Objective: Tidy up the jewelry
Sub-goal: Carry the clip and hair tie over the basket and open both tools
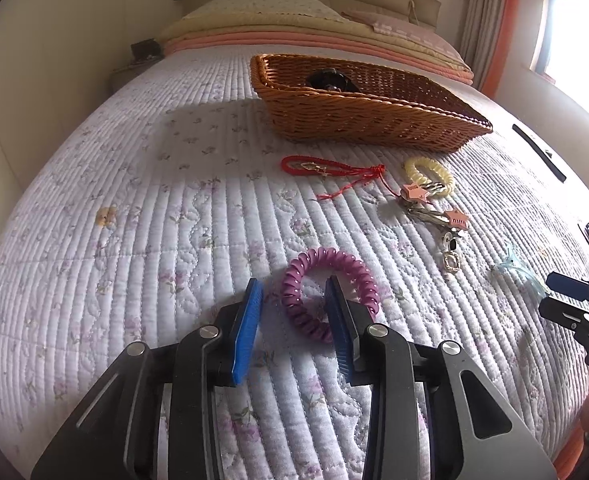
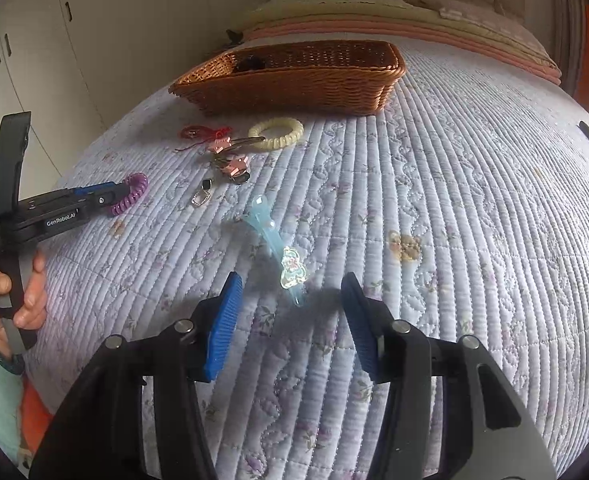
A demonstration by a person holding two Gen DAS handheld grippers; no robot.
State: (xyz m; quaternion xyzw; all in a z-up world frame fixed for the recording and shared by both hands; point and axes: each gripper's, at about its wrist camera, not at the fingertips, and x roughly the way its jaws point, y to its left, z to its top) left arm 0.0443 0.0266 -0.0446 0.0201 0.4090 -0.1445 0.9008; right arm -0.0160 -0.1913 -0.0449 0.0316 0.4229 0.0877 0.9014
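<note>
Low in the centre of the left wrist view, the left gripper [image 1: 294, 304] stands with its jaws apart astride the near side of the purple coil hair tie [image 1: 328, 292]; one blue pad sits inside the ring, the other outside, neither visibly pressing, a stance that looks set for pinching the coil's near arc. At the bottom of the right wrist view, the right gripper [image 2: 292, 300] is likewise spread, its pads either side of the near end of the pale blue hair clip [image 2: 278, 252], which lies flat on the quilt [image 2: 454, 200], angled toward upper left.

Across the upper middle, the wicker basket [image 1: 358, 112] sits open-topped with a dark object [image 1: 328, 78] already inside, the likely destination. Between it and the grippers lie a red cord bracelet [image 1: 326, 170], a yellow coil tie [image 1: 428, 174] and a cluster of small clips [image 1: 434, 212], so a raised path to the basket seems wiser than sliding. Bare quilt fills the left of that view.
</note>
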